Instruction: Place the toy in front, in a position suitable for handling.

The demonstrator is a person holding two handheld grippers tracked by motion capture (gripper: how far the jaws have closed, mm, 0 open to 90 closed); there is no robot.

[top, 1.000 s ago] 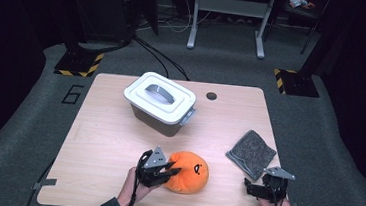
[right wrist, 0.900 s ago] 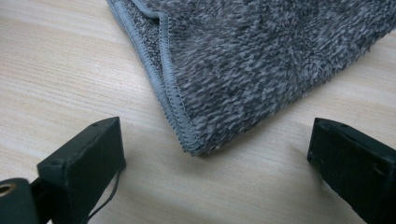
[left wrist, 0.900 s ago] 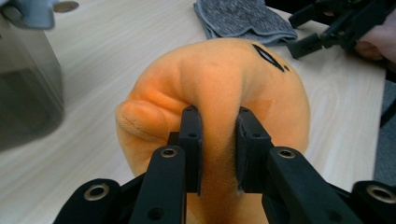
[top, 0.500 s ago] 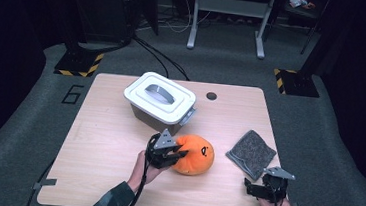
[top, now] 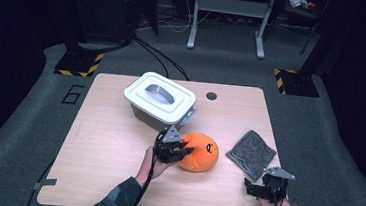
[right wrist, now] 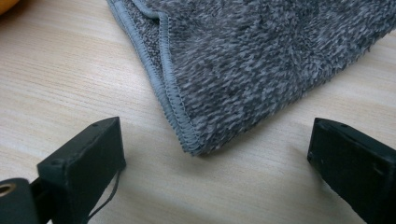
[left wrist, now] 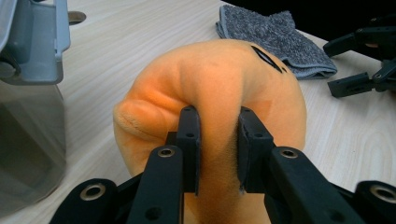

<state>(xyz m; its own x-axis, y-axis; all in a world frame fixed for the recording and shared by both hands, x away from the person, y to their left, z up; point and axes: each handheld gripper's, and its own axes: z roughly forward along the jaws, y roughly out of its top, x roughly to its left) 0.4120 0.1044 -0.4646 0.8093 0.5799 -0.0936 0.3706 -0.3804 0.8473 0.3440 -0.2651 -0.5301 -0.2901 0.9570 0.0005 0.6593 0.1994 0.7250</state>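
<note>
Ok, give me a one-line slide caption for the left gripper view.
Left gripper pinching a fold of the round orange plush toy beside the folded grey terry cloth.

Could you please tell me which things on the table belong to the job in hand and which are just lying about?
In the job:
- orange plush toy, pinched by the left gripper
- white lidded bin, close beside the toy

Lying about:
- grey cloth, in front of the open right gripper, untouched

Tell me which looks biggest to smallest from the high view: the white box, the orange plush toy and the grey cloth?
1. White box, clearly the biggest.
2. Orange plush toy and grey cloth look about the same size, so I won't rank them; part of the toy is hidden by the left gripper.
</note>
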